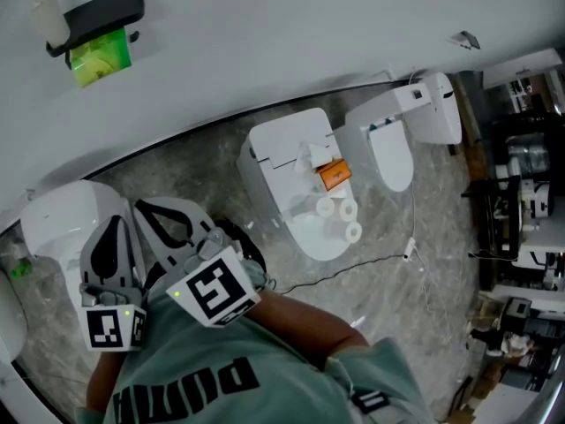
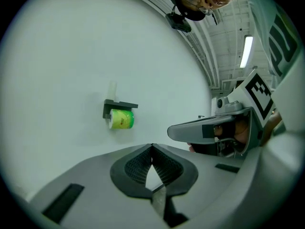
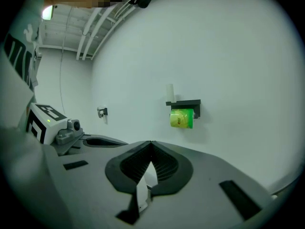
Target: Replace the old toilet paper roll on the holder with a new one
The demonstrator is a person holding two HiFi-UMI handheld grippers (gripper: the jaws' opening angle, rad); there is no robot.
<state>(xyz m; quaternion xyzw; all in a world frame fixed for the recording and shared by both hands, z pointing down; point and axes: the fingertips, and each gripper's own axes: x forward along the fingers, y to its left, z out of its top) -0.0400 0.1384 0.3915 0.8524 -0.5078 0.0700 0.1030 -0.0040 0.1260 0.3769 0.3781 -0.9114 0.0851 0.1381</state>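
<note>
Two claws, both shut tip to tip and holding nothing: your left claw (image 2: pixel 152 148) and right claw (image 3: pixel 151 144) sit side by side at seven o'clock in the head view. The green roll (image 1: pixel 100 57) hangs under the black holder (image 1: pixel 99 11) on the wall at eleven o'clock, well apart from both. Three white rolls (image 1: pixel 340 216) lie on a toilet (image 1: pixel 284 153) near the centre, at two o'clock from your claws.

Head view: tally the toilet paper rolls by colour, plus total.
green roll, in the wall holder: 1
white rolls, loose on the middle toilet: 3
Total: 4
</note>
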